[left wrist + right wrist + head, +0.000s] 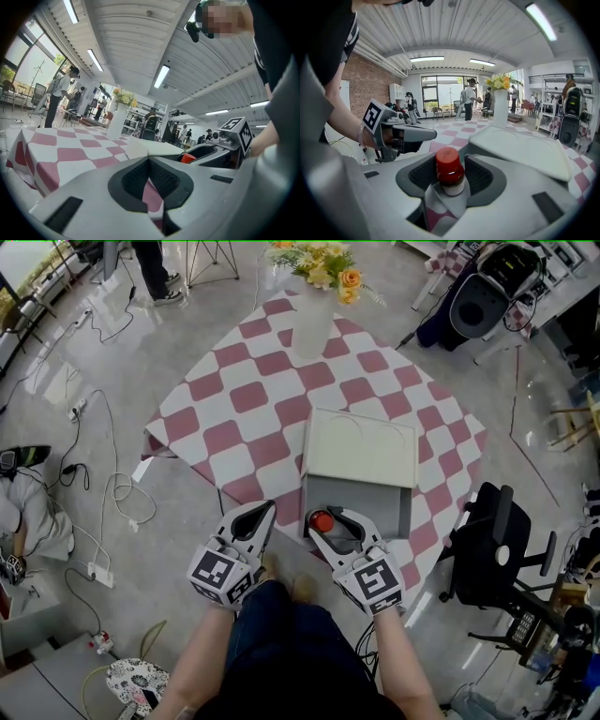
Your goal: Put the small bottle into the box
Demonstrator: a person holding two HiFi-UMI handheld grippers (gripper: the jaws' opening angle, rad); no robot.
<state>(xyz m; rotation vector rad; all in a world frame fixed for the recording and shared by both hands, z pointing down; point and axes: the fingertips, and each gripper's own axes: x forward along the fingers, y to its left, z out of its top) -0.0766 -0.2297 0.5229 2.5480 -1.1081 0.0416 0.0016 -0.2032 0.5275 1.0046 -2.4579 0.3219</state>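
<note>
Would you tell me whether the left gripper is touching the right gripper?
Apart. The head view shows an open gap between the left gripper and the right gripper, whose jaw tips lie side by side without meeting.

- A red-and-white checked tablecloth (244, 399) is covering the table.
- A white vase (311, 329) is standing near its far corner, holding yellow flowers (323, 263).
- A black office chair (492, 549) is standing just beside the table's right edge.
- White cables (112, 488) are trailing over the floor on the left.
</note>
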